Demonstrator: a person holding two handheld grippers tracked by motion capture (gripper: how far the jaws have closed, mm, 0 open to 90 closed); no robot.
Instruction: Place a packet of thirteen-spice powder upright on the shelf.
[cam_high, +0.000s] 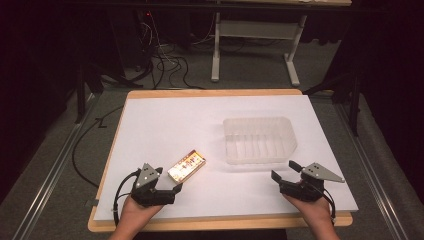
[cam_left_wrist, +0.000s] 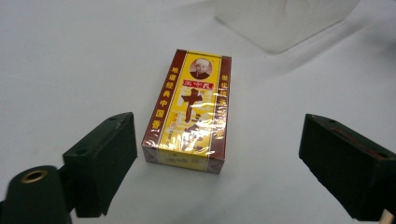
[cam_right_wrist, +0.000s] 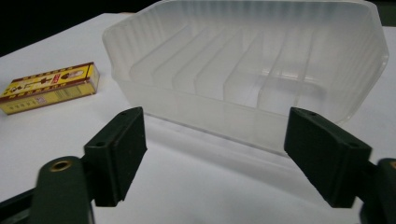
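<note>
Tabletop (cam_high: 150, 120): wooden edge seen at rim, covered w/ white sheet; all items are carried on it.
Box (cam_high: 187, 165): small yellow-and-brown carton w/ Chinese lettering and a portrait, wrapped in shiny film; laid flat on the white sheet, left of centre, angled. In the left gripper view it (cam_left_wrist: 189, 109) is seen lying between and just ahead of the fingers, touched by neither. In the right gripper view it (cam_right_wrist: 49, 87) is seen at far left, apart from the container.
Container (cam_high: 259, 139): translucent plastic tray w/ ribbed floor, upright, nothing seen inside; placed right of centre, near the box but not touching. Seen close ahead in the right gripper view (cam_right_wrist: 243, 70).
Left gripper (cam_high: 170, 187): held in left hand (cam_high: 140, 210) at near left edge, aimed toward the box; fingers (cam_left_wrist: 100, 161) are spread wide, nothing gripped.
Right gripper (cam_high: 282, 172): held in right hand (cam_high: 312, 207) at near right, just before the container's near wall; fingers (cam_right_wrist: 116, 151) are spread apart, nothing gripped, container not touched.
Background: dark floor w/ cables and a white frame seen beyond the tabletop.
</note>
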